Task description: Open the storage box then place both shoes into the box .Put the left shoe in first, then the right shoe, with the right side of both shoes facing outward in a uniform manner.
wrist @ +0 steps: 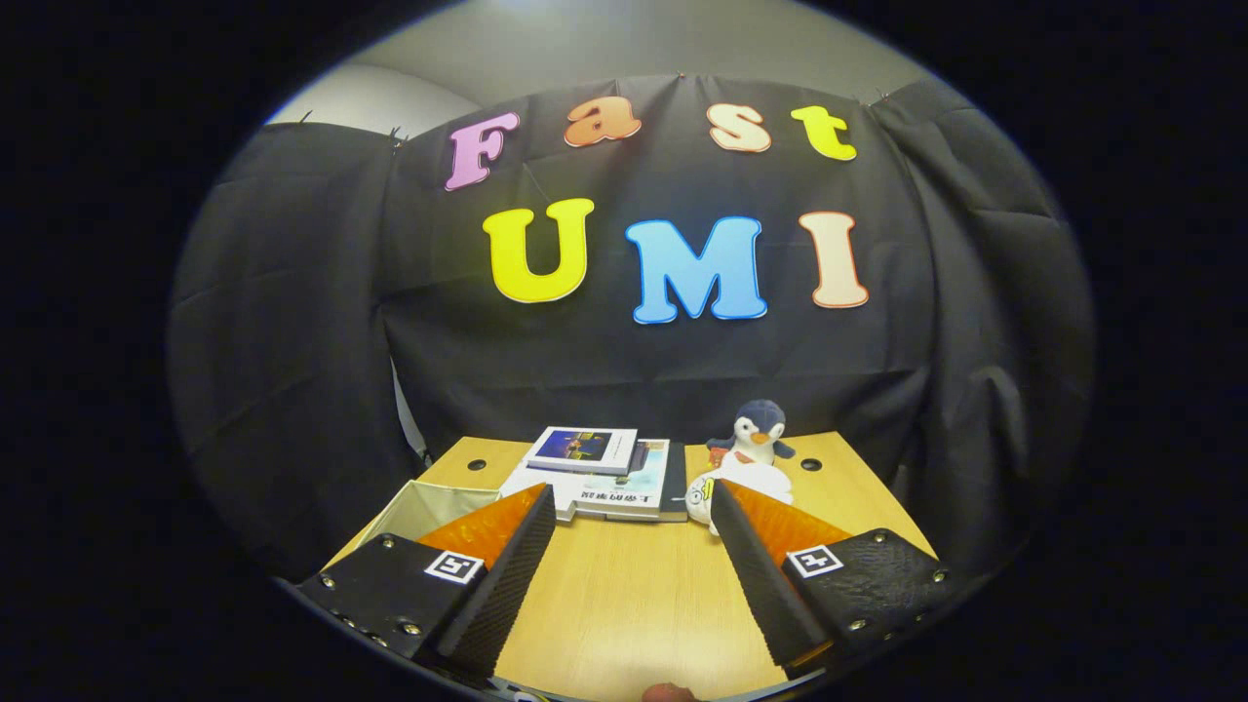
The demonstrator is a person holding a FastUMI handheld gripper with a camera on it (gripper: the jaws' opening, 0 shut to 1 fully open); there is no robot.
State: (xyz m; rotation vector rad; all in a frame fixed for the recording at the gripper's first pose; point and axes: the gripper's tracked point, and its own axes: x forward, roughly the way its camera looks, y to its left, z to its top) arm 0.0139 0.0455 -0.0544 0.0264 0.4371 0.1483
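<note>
My gripper (634, 507) is open, its two fingers spread wide above a wooden table (624, 604) with nothing between them. Behind the left finger (507, 565) a pale fabric storage box (429, 507) shows part of its open inside; the finger hides most of it. A white rounded thing (746, 486), perhaps a shoe, lies just beyond the right finger (760, 575), partly hidden by its tip. I cannot tell which shoe it is.
A stack of books (604, 473) lies at the back of the table, ahead of the fingers. A penguin plush toy (756, 434) stands to the right of the books, behind the white thing. Black cloth walls close the booth on three sides.
</note>
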